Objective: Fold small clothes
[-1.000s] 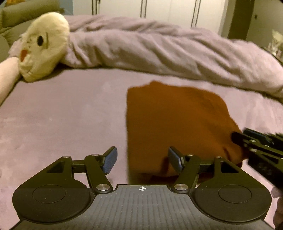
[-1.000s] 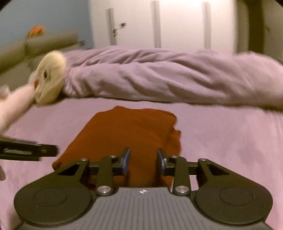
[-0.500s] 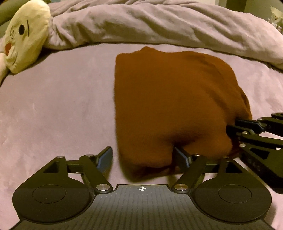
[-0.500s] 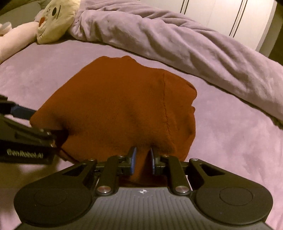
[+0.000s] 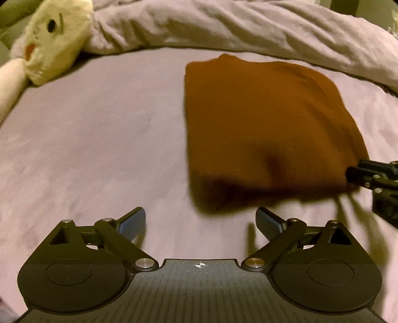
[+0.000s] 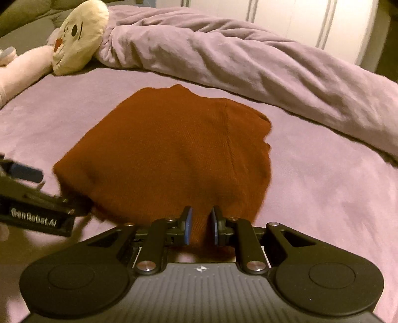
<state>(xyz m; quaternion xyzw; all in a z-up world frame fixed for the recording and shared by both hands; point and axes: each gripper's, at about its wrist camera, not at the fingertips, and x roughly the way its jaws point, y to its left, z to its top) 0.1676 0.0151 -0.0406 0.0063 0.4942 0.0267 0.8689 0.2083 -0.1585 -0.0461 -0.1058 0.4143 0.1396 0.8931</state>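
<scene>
A rust-brown folded garment (image 5: 261, 129) lies flat on the purple bed sheet (image 5: 99, 139); it also shows in the right wrist view (image 6: 174, 159). My left gripper (image 5: 200, 221) is open and empty, just short of the garment's near edge, to its left. My right gripper (image 6: 201, 223) is nearly closed with the garment's near edge between its blue pads; in the left wrist view it (image 5: 368, 174) sits at the garment's near right corner. The left gripper (image 6: 32, 198) shows at the left edge of the right wrist view, by the garment's near left corner.
A rumpled lilac duvet (image 6: 248, 59) runs along the far side of the bed. A cream plush toy (image 5: 54, 37) lies at the far left, also in the right wrist view (image 6: 77, 34). White wardrobe doors (image 6: 298, 22) stand behind.
My left gripper has pulled back off the garment's near edge and opened wider. My right gripper stays closed on the near edge.
</scene>
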